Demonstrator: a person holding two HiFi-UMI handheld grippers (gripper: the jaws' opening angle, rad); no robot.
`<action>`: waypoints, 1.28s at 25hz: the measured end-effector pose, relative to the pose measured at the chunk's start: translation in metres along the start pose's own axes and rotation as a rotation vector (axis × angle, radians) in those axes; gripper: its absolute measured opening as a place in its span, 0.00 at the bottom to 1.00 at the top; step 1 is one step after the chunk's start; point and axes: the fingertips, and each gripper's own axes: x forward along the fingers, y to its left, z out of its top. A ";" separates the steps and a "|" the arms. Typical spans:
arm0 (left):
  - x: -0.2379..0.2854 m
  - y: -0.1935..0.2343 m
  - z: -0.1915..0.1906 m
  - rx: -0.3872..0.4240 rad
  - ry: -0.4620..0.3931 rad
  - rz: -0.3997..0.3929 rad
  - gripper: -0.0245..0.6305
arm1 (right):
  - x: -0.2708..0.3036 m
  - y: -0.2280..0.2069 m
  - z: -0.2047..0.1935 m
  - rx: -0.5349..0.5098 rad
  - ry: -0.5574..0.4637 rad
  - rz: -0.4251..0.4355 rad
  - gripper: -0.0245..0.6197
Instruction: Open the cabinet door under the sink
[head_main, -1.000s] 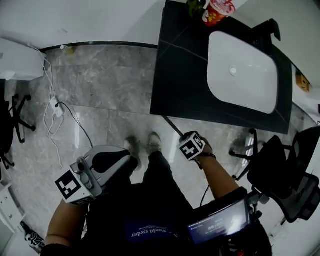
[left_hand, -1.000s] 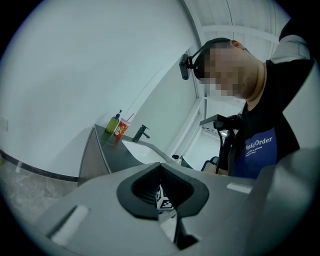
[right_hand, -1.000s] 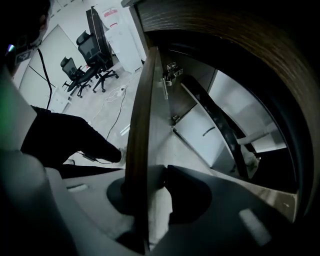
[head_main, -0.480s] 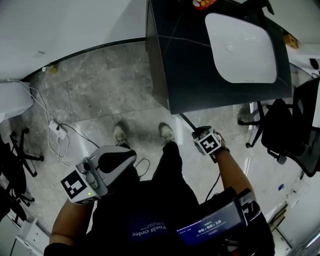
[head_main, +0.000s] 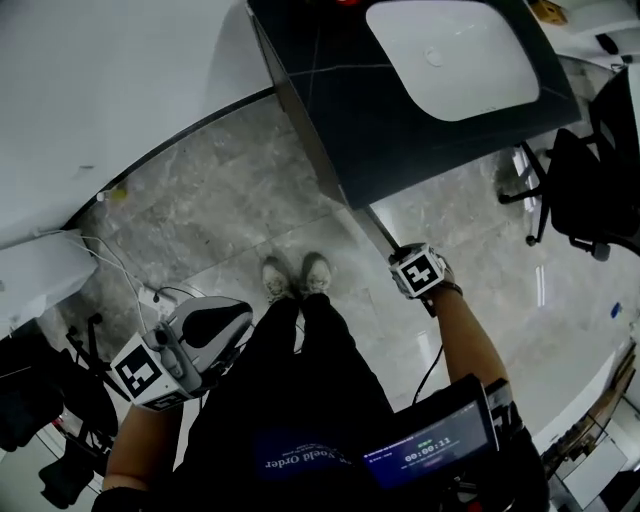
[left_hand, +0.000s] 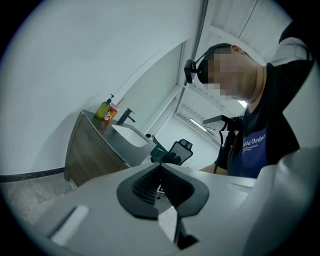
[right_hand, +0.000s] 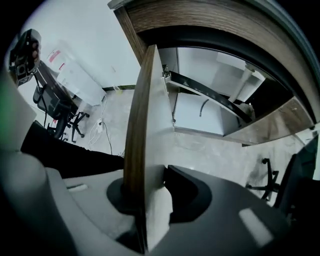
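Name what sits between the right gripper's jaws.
The cabinet door: its free edge is clamped between the right gripper's pads, as the right gripper view shows.

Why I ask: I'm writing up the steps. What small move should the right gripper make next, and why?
Probably swing the cabinet door a little wider, away from the cabinet, then release. The right gripper is clamped on the door's free edge, the door already stands well out, and the cabinet's inside shows, so little travel seems left.
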 end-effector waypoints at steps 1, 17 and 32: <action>0.004 -0.002 0.004 0.003 0.006 -0.013 0.04 | 0.002 0.003 0.004 0.019 -0.008 -0.002 0.18; -0.015 0.030 0.056 0.080 0.164 -0.364 0.04 | 0.010 0.057 -0.012 0.444 0.003 -0.092 0.18; -0.018 0.024 0.059 0.123 0.356 -0.614 0.04 | -0.011 0.060 -0.002 0.441 -0.133 -0.414 0.20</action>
